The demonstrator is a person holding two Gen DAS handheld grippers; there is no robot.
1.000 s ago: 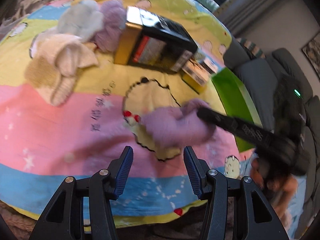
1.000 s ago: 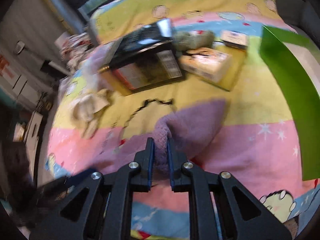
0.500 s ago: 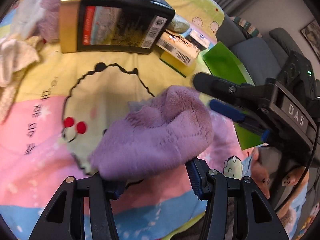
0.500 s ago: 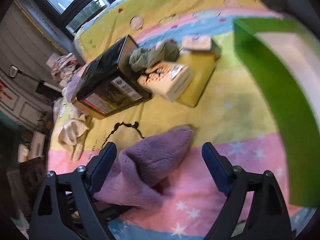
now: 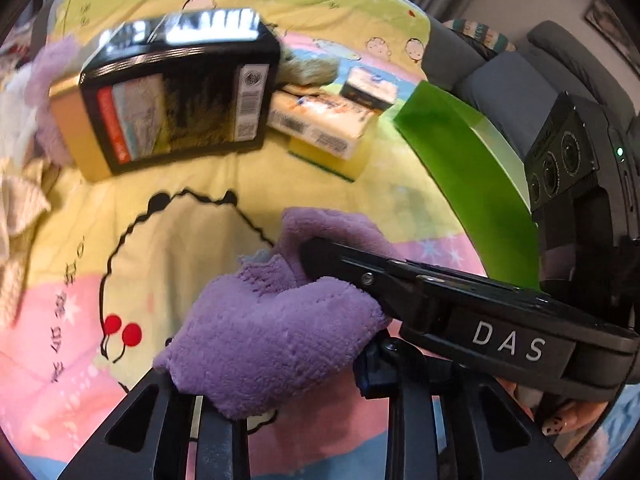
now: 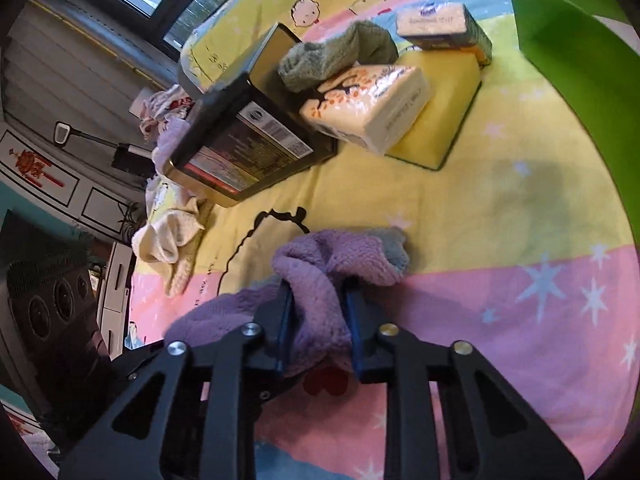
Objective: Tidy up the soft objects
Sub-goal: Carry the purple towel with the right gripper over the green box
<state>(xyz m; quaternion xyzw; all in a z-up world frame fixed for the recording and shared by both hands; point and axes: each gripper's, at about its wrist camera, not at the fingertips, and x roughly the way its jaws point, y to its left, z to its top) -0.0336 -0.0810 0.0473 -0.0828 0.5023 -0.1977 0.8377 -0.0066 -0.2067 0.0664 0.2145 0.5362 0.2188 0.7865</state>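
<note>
**Both grippers on one purple fuzzy cloth**

So the purple fleece cloth (image 6: 328, 276) sits bunched up in the lower middle of both views, on the pastel cartoon blanket (image 6: 520, 208), right where the yellow stripe meets the pink one. The right hand-held gripper (image 6: 318, 328) has a fold of it squeezed between its blue pads, jaws closing in on the fabric. The left hand-held gripper (image 5: 280, 376) is mostly buried under the same cloth at the bottom of its view; its jaws are closing too, and the fabric looks pinched between them.

Further out: a black and gold tin box (image 6: 244, 148) lies upper left of the cloth, with a grey-green sock (image 6: 336, 56) draped behind it, a tissue pack (image 6: 372, 108) on a yellow sponge (image 6: 440, 116), and a cream sock (image 6: 168, 240) at the left. A green bin (image 6: 580, 60) edges the upper right.
</note>
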